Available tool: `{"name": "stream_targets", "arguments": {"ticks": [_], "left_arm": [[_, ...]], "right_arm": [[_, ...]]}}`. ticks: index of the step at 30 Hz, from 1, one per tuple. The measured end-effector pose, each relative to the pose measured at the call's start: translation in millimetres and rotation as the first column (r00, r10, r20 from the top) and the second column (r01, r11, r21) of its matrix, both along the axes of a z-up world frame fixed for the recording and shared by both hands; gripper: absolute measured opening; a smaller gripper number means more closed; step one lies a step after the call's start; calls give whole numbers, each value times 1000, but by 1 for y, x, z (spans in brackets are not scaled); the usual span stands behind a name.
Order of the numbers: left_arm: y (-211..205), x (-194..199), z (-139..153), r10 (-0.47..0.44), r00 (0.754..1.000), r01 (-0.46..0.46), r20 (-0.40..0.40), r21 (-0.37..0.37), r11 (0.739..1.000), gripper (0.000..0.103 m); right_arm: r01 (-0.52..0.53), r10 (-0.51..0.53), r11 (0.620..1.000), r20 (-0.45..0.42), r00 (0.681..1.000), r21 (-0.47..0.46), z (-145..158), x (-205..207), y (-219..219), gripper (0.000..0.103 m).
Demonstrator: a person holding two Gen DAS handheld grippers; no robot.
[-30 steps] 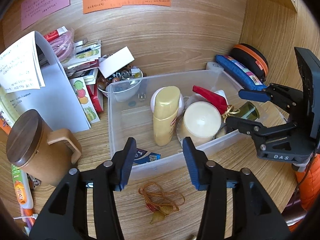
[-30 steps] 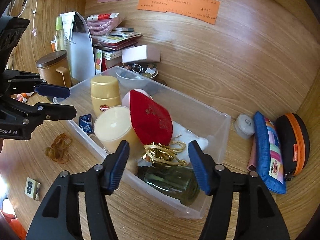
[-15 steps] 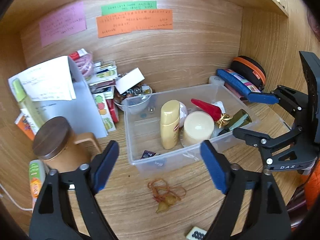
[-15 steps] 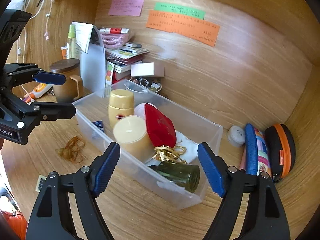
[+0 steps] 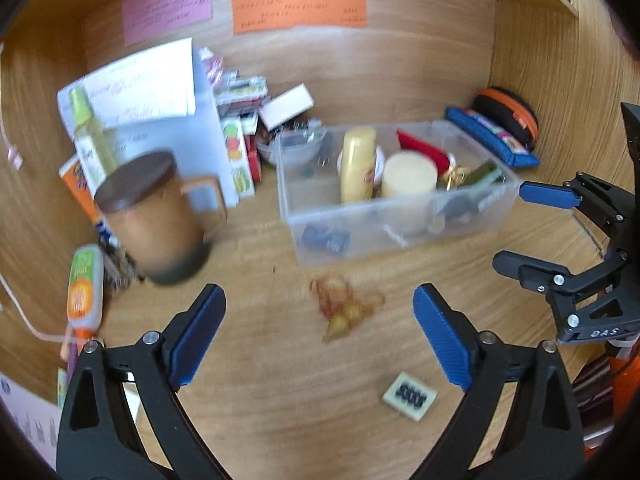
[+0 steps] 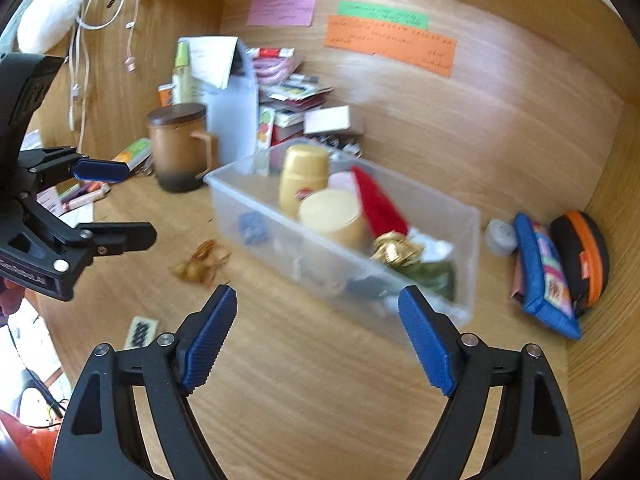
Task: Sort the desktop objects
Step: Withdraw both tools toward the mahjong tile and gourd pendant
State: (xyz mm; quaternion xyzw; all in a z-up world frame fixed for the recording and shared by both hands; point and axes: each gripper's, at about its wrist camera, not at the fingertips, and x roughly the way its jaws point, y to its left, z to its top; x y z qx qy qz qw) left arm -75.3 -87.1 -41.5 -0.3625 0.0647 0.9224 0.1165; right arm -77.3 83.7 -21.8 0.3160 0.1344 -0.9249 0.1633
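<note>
A clear plastic bin [image 5: 492, 196] [image 6: 468, 240] stands on the wooden desk. It holds a yellow bottle [image 5: 356, 164] [image 6: 302, 180], a cream candle [image 5: 408, 172] [image 6: 330, 212], a red pouch [image 5: 420, 148] [image 6: 378, 204], gold ribbon and a green jar. A tangle of orange cord [image 5: 344, 304] [image 6: 202, 264] and a small white tile [image 5: 408, 396] [image 6: 140, 330] lie loose in front of the bin. My left gripper [image 5: 320, 336] [image 6: 114, 204] is open and empty above the desk near the cord. My right gripper [image 6: 316, 332] [image 5: 524, 232] is open and empty in front of the bin.
A brown lidded mug [image 5: 160, 216] [image 6: 178, 144] stands left of the bin, with a white folder [image 5: 168, 92], books and a glue tube [image 5: 82, 284] behind and beside it. A blue pouch [image 6: 540, 272] and black-orange case [image 6: 584, 252] lie right of the bin.
Both grippers have pulled back and away from the bin and opened wider. The bin now looks smaller and farther, and the white tile has come into view.
</note>
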Motion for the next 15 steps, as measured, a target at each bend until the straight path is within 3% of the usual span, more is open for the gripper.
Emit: {"name": "stream_targets", "arguments": {"ticks": [10, 15], "left_arm": [[-25, 30, -34, 107, 992, -109, 61, 38, 993, 96], [-41, 39, -39, 135, 988, -141, 79, 79, 987, 96]], "right_arm": [[-121, 126, 990, 58, 990, -75, -24, 27, -44, 78], [-206, 213, 976, 106, 971, -74, -37, 34, -69, 57]]}}
